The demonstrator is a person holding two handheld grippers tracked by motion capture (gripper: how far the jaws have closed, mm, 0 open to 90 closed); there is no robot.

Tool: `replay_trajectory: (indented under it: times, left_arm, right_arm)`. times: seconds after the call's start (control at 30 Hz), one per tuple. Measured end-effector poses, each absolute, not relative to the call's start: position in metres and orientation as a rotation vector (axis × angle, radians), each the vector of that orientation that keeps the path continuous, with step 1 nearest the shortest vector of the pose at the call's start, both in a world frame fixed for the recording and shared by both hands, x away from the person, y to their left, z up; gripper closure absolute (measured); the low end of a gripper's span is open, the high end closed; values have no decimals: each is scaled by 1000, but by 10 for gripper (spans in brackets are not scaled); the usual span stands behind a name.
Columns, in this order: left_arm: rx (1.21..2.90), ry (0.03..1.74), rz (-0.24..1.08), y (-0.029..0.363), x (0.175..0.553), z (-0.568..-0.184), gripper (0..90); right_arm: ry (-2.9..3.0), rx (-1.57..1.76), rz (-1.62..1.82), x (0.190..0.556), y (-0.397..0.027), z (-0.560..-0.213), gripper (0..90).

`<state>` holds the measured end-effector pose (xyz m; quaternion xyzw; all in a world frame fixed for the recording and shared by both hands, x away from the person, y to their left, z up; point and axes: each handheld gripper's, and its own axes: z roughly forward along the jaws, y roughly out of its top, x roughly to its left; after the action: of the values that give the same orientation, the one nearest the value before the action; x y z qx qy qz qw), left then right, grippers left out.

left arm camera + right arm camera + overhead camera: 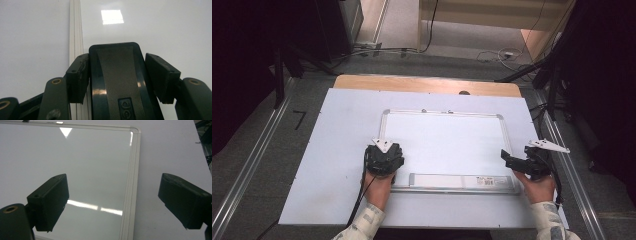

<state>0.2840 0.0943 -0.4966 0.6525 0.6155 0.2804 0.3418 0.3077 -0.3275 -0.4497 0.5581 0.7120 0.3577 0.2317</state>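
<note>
One black eraser [117, 82] sits clamped in my left claw [383, 159], low over the whiteboard [442, 145] at its left frame edge, near corner. I see the board flat on the white worktop [332, 165], pen tray [462, 181] along the near side. My right claw [507, 159] hangs wide open, nothing in it, straddling the board's right frame.
</note>
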Motion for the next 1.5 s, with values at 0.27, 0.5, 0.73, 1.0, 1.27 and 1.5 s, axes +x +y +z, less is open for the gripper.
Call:
replay_trajectory:
  times: [0.27, 0.5, 0.73, 1.0, 1.27, 1.5]
  left_arm:
    - [1693, 1598, 719, 96, 284, -497, 388]
    - [1706, 1594, 690, 97, 285, -497, 344]
    - [1695, 1576, 681, 98, 284, -495, 300]
    - [1670, 1543, 669, 100, 283, -483, 269]
    - [1628, 1512, 615, 107, 284, -466, 231]
    - [1608, 1501, 619, 112, 287, -456, 208]
  right_arm:
    - [1959, 1532, 980, 308, -327, -450, 85]
    - [1958, 1531, 981, 307, -327, -450, 85]
    - [1957, 1533, 981, 308, -327, -450, 85]
    - [1957, 1534, 981, 307, -327, -450, 85]
    - [1956, 1529, 985, 307, -327, -449, 85]
    - [1954, 1530, 983, 307, -328, -449, 85]
